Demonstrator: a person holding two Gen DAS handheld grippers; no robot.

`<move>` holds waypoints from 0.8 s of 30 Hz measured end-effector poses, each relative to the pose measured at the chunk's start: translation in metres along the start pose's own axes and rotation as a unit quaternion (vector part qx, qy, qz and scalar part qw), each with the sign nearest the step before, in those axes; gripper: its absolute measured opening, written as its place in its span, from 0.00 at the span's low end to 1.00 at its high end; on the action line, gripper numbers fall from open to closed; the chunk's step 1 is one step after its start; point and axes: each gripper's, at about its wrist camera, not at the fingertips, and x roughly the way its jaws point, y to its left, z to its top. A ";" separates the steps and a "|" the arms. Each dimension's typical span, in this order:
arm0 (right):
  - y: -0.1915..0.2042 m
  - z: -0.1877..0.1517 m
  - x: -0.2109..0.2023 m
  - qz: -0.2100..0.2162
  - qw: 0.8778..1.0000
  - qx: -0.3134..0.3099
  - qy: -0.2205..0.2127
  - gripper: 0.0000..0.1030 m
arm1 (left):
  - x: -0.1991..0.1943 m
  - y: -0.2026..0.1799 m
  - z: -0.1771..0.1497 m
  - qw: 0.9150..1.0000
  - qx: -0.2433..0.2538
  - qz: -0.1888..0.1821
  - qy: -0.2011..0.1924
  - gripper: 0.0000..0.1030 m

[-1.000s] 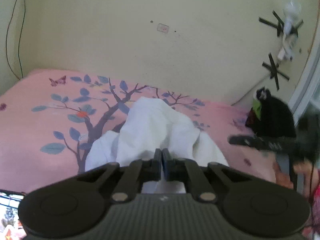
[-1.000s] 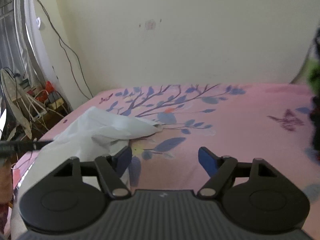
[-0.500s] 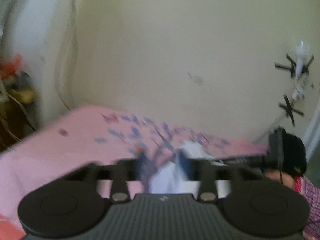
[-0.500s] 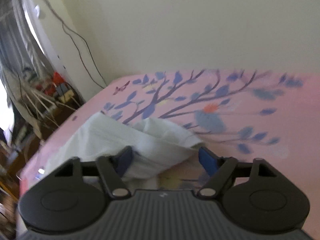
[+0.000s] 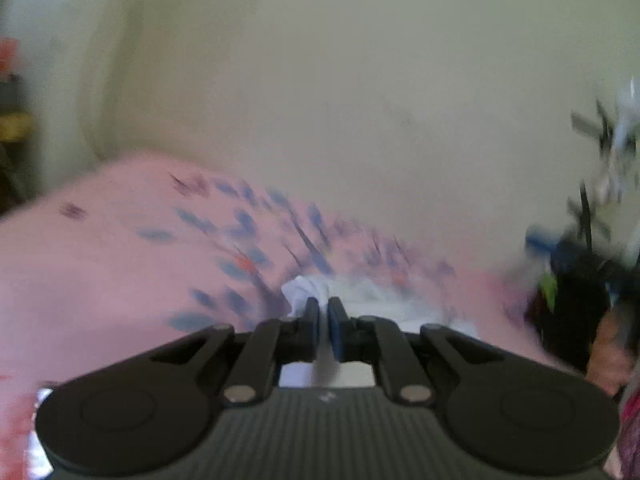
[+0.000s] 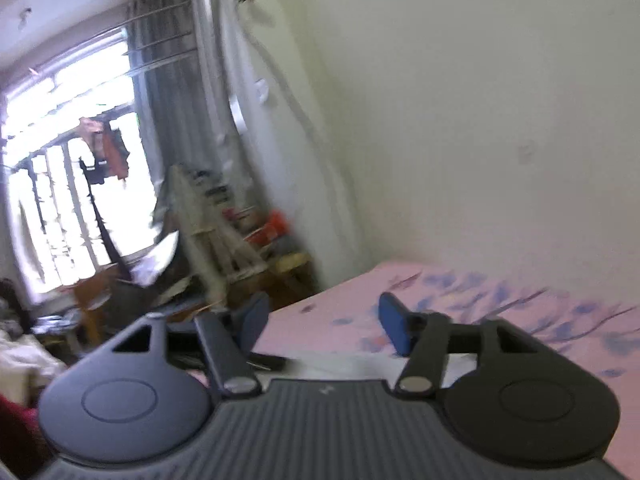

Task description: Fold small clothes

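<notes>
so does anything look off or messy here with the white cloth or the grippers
The white garment lies bunched on the pink bedsheet, not flat. The left gripper is shut on a fold of it. The right gripper, open and empty, points off toward the bed's edge.

No readable text, labels or numbers anywhere.

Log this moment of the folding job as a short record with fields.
surface: pink bedsheet with blue tree print
garment: white cloth, bunched on the sheet
left tongs: shut, pinching a strip of the white cloth
right tongs: open, nothing between them, jaws just opening wider
right view: aimed past the bed edge toward the window and clutter
image quality: both views blurred
</notes>
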 end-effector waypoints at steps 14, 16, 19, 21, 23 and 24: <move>-0.055 -0.044 0.141 -0.072 0.976 0.098 0.179 0.66 | -0.091 0.034 -0.029 0.996 -0.056 0.056 -0.041 0.06; -0.048 -0.049 0.162 -0.070 0.970 0.095 0.211 0.29 | -0.087 0.035 -0.023 0.996 -0.061 0.049 -0.043 0.06; -0.024 -0.042 0.154 -0.104 0.974 0.041 0.197 0.02 | -0.085 0.031 -0.015 0.997 -0.055 0.042 -0.044 0.06; -0.009 -0.024 0.121 -0.120 0.982 0.022 0.141 0.01 | -0.089 0.026 -0.010 0.997 -0.044 0.035 -0.053 0.06; 0.010 -0.001 0.079 -0.132 0.988 -0.004 0.081 0.01 | -0.095 0.017 -0.002 0.997 -0.033 0.022 -0.067 0.06; 0.023 0.012 0.055 -0.138 0.989 -0.022 0.049 0.01 | -0.099 0.012 0.004 0.997 -0.027 0.012 -0.077 0.06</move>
